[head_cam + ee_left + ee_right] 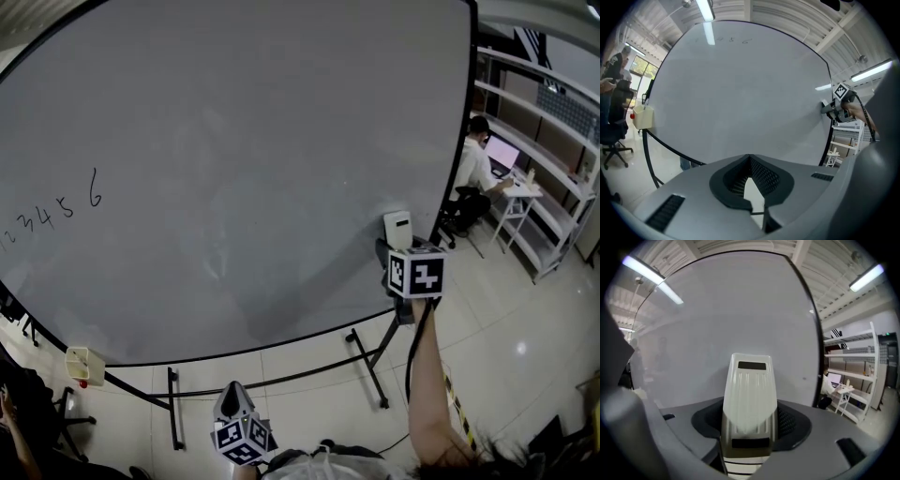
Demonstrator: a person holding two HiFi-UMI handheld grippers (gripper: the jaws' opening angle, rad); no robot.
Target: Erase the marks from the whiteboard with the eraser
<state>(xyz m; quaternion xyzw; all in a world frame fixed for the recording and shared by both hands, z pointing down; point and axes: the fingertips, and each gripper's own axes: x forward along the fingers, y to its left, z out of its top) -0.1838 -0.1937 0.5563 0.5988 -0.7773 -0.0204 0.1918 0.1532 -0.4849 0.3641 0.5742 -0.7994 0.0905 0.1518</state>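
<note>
Eraser (749, 394) clamped in right gripper (397, 251) jaws beside whiteboard (234, 141) right edge; left gripper (751, 185) jaws together.

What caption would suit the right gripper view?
A white eraser gripped between the jaws, with the big whiteboard ahead.

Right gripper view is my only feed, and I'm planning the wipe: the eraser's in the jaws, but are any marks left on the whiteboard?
Observer: Yes, the head view shows handwritten digits at the far left of the whiteboard.
Operator: Where's the eraser from there?
Observer: The eraser sits near the right edge, in the right hand-held gripper, far from them.
Operator: And the other hand?
Observer: The left hand-held gripper is shut, empty, below the board's bottom edge.
</note>
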